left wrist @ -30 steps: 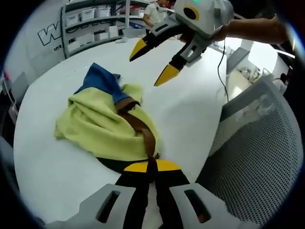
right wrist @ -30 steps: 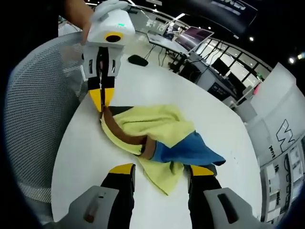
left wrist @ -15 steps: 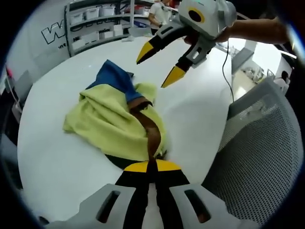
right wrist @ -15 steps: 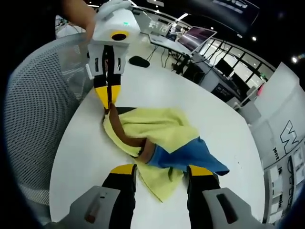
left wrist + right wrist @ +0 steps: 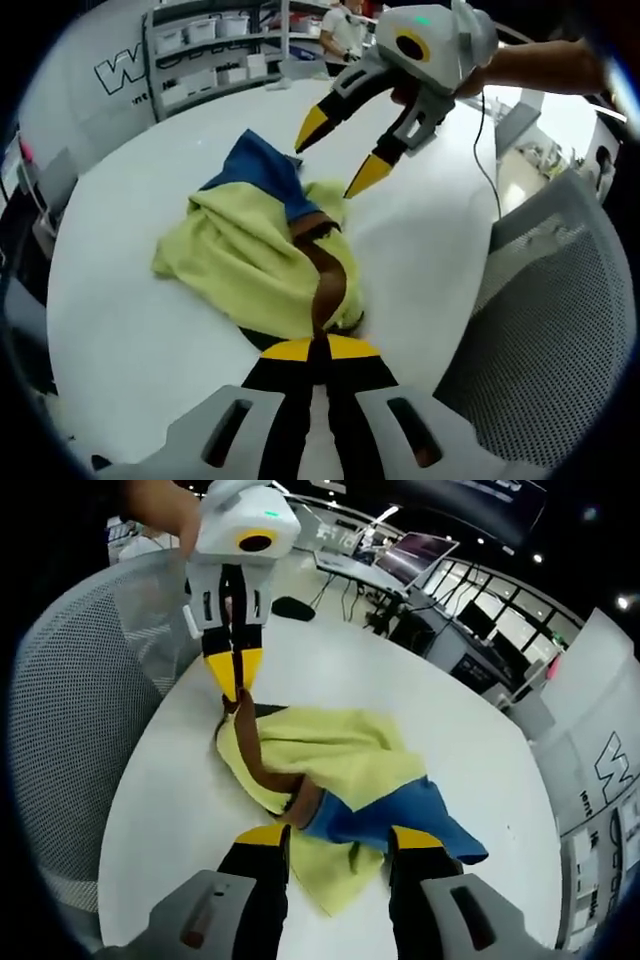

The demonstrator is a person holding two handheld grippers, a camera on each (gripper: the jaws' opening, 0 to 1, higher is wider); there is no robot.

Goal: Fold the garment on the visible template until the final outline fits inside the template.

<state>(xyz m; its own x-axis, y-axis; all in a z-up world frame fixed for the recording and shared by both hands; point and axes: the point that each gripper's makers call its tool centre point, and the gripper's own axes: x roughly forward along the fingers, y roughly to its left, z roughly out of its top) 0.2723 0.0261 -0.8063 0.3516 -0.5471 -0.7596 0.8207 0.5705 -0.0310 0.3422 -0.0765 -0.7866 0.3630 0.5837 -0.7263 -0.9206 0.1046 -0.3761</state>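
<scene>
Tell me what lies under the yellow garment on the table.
A dark patch shows under the yellow garment's near edge, beside the shut left gripper that pinches its brown band. Around it lies white table. How far the dark patch extends underneath is covered.

White round counter [image 5: 130, 330]. Grey mesh office chair [image 5: 560, 350] just beside its edge. Shelving with white bins [image 5: 205, 45] against far wall. Black computer mouse [image 5: 291, 607] on counter. Monitors on desks [image 5: 420, 565] beyond.
</scene>
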